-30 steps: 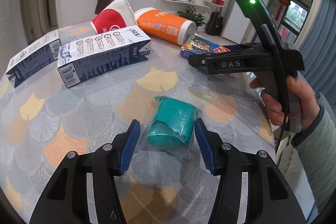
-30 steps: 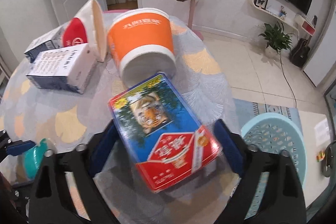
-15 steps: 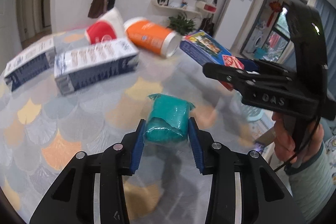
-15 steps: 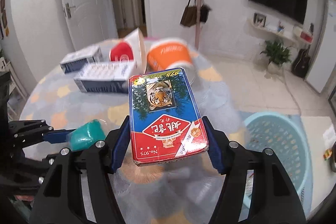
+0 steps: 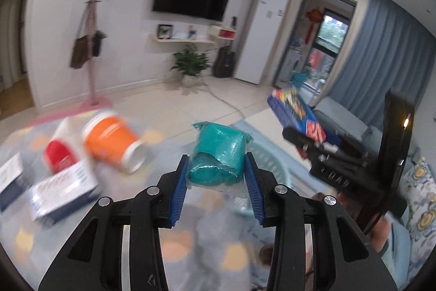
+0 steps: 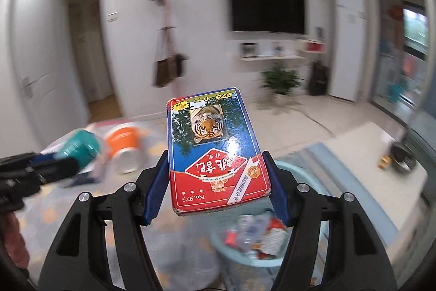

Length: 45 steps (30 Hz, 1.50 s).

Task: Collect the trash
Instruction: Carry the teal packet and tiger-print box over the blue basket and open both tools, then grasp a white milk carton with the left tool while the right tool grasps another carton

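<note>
Teal packet [image 5: 218, 154] clamped in left gripper [image 5: 216, 182], tiger box [image 6: 215, 154] in right gripper [image 6: 218, 182], above basket [image 6: 288, 258]

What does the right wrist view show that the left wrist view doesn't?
Only the right wrist view shows trash already inside the light blue basket and the card box's tiger face. Only the left wrist view shows the red cup and carton. Both show the teal packet in the left tongs, the card box in the right tongs, and the orange tub.
</note>
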Available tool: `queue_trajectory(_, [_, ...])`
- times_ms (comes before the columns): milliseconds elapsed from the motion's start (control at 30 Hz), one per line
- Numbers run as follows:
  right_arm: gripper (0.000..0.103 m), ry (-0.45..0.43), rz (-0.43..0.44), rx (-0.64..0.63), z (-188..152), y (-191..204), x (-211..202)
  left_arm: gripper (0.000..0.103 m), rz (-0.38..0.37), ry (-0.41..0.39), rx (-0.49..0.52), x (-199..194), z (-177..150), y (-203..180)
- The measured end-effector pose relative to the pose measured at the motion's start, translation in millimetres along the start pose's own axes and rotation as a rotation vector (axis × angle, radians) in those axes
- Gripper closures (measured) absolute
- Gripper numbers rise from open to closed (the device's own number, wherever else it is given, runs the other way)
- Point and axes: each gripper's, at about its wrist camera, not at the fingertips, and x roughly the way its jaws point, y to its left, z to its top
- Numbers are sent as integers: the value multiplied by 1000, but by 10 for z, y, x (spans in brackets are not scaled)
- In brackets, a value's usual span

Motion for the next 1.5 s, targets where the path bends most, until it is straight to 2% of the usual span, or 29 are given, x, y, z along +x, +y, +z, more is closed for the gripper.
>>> queue_trajectory(133, [41,55,-82,112,-51,-442,182,65,-64,53,-2,497,231,-153])
queue_trajectory(300, [41,142,-152,216,-204,-834,507,65,-27,95,12,1091,355,-211])
queue_trajectory(400, [41,197,-165,269,-304,-1061,708,65,-56,159,3,1395,267,-224])
queue_trajectory(533, [41,268,-167,333,-476,-1244,983,65,-52,231,27,1707,91,-278])
queue_trajectory(733, [39,320,-165,353,-641,-1244,1197,63,-50,298,33,1953,-26,-275])
queue_trajectory(867, [39,330,-158,361,-664,-1259,1224,58,-54,298,16,1937,-18,-176])
queue_trajectory(1033, [38,320,-152,363,-666,-1246,1116,43,-62,269,8,1763,-18,-139])
queue_trajectory(1200, [38,295,-134,340,-591,-1129,948,40,-71,227,12,1489,6,-147])
queue_trajectory(1500, [38,219,-25,188,-328,-507,574,37,-55,111,6,739,36,-82])
